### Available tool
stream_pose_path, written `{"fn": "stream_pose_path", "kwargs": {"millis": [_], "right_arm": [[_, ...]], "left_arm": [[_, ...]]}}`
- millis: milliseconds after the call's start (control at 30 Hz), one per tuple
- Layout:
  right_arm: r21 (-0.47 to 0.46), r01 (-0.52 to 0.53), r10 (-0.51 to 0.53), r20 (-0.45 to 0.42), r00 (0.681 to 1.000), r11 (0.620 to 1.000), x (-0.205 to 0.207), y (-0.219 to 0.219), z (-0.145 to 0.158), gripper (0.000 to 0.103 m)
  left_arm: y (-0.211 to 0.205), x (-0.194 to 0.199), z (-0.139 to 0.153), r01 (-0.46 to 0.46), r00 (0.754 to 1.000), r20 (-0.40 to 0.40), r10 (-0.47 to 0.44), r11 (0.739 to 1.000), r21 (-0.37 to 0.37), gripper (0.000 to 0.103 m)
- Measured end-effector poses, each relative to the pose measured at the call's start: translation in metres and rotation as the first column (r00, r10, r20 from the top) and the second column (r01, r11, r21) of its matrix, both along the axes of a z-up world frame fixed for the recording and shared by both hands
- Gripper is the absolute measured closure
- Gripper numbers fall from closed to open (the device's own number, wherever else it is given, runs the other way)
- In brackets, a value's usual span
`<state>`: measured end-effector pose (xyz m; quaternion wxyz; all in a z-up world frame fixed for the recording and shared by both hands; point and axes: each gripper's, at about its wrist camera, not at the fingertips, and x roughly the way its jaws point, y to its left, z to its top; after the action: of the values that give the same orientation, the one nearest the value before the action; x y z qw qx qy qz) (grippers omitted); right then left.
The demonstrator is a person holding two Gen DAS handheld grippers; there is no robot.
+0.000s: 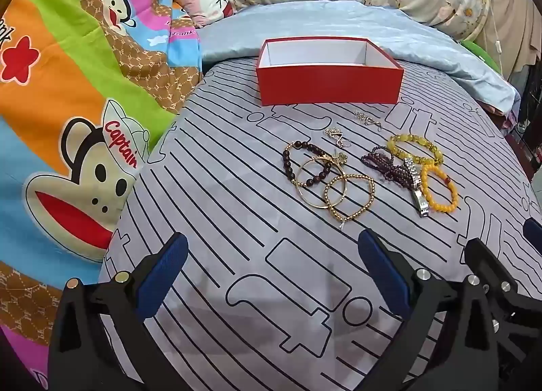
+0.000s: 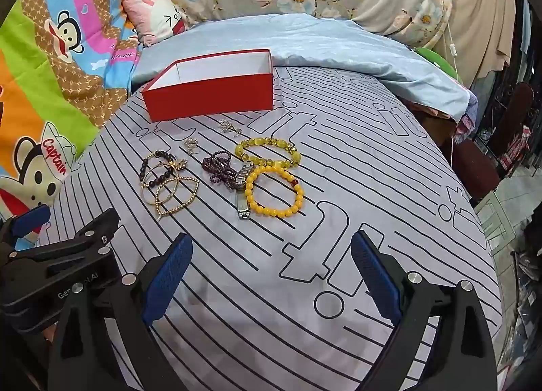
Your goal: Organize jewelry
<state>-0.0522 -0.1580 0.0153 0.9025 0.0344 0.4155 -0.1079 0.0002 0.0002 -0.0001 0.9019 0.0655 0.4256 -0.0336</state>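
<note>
While jaws gape — bracelets [image 2: 274,191] beaded, yellow | red box [image 2: 210,99] seemingly empty

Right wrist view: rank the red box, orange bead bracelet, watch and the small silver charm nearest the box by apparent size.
1. red box
2. orange bead bracelet
3. watch
4. silver charm, though it lies farther from the camera.

Your left hand-held gripper [image 1: 272,270], a black frame with blue textured pads on its fingers [image 1: 162,275], stands with its jaws spread wide and nothing between them. Your right hand-held gripper [image 2: 272,270], built the same with blue pads on its fingers [image 2: 376,279], is likewise spread wide and holds nothing. The two sit side by side, close together, both tilted forward and downward, each showing at the edge of the other's view.
</note>
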Motion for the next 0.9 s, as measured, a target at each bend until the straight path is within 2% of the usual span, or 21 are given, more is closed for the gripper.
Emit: {"fn": "stream_pose_path", "kwargs": {"millis": [267,367,900], "right_arm": [[-0.005,0.0,0.0,0.004,1.0,1.0,-0.001,0.0012,0.0057,0.01],[-0.011,0.001,-0.001,0.003,1.0,1.0,0.003,0.0043,0.0074,0.01],[-0.012,-0.001,0.001,0.017,1.0,1.0,-0.0014,0.0029,0.0066,0.01]], "left_arm": [[-0.0015,0.0043,-0.0016,0.004,1.0,-0.001,-0.004,1.0,0.003,0.005],[-0.0022,0.0031,0.0066,-0.002,1.0,-0.002,0.002,1.0,0.008,0.005],[0.0034,-0.0028,0.0029,-0.008,1.0,0.007,0.008,1.0,-0.016,0.005]]}}
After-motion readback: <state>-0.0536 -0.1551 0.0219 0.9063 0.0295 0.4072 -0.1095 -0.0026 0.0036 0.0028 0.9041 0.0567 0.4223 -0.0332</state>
